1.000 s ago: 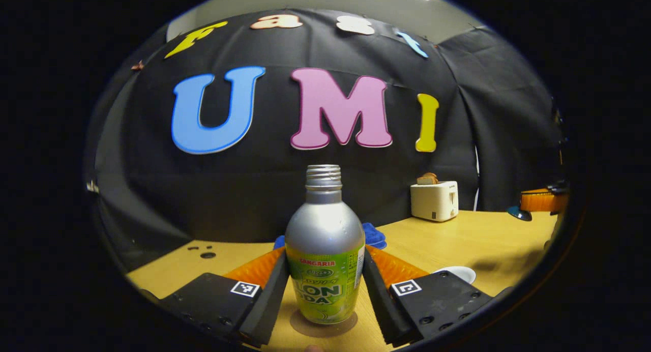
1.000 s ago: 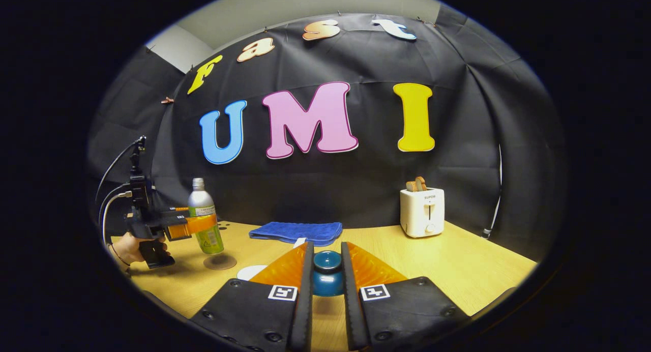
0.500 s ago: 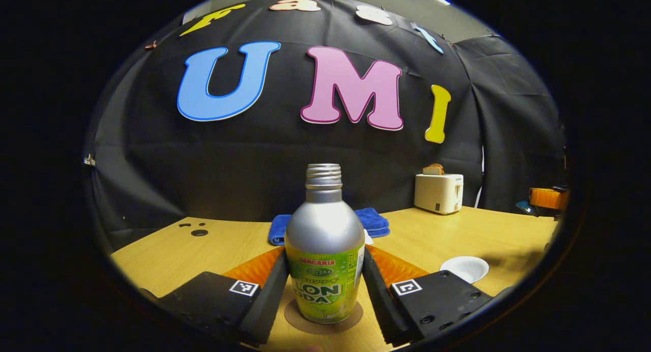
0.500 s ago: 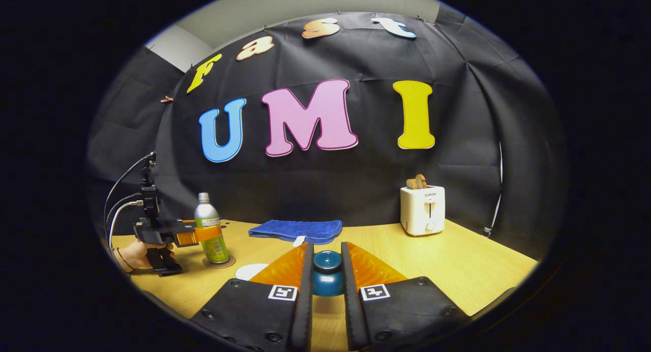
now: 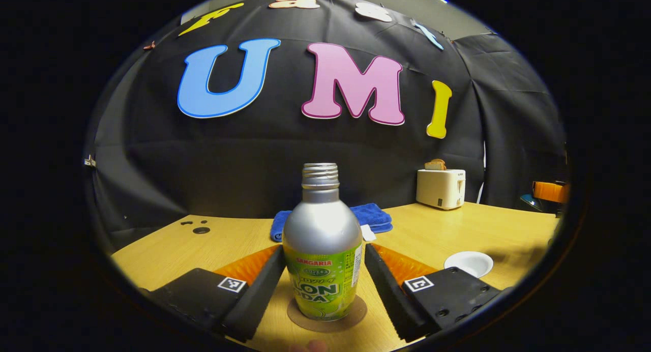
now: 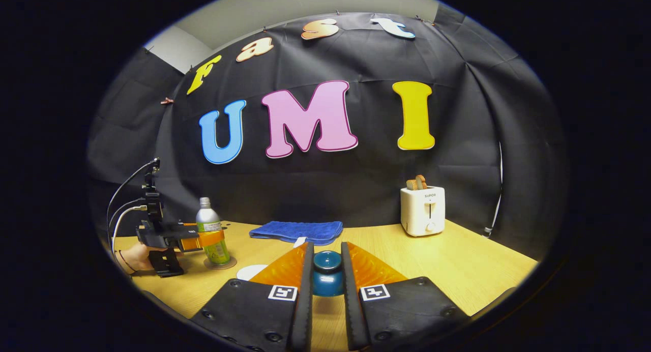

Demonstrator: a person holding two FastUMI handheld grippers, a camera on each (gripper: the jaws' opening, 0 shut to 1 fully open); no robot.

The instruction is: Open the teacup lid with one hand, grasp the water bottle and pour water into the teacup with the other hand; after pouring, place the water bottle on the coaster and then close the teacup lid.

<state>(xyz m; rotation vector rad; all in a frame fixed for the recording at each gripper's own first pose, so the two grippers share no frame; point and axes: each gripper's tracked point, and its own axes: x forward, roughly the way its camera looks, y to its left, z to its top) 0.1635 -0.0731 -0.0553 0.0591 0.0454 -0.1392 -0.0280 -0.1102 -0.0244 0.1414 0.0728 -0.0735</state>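
The left gripper (image 5: 323, 251) has let go since half a second ago. Its two fingers, which were pressed to the water bottle (image 5: 321, 250), now stand apart with a slim gap of table on either side of it. The bottle stands upright on the round brown coaster (image 5: 356, 316), near the table's (image 5: 457, 225) front edge. Its body is silver above a green label; the printing there is left unread. Each finger block carries a small square black-and-white marker.

From the right gripper view, the left gripper (image 6: 196, 238), held in a hand (image 6: 135, 255), flanks the bottle (image 6: 211, 235) on its coaster (image 6: 229, 264) towards the table's left edge.

The right gripper (image 6: 326, 246) is closed on the blue teacup lid (image 6: 327, 273), both fingers against its sides, held above the table.

A white dish (image 5: 468, 263) sits near the front edge, right of the bottle. A folded blue towel (image 5: 376, 217) and a white toaster (image 5: 440, 188) with bread in it sit along the back edge.
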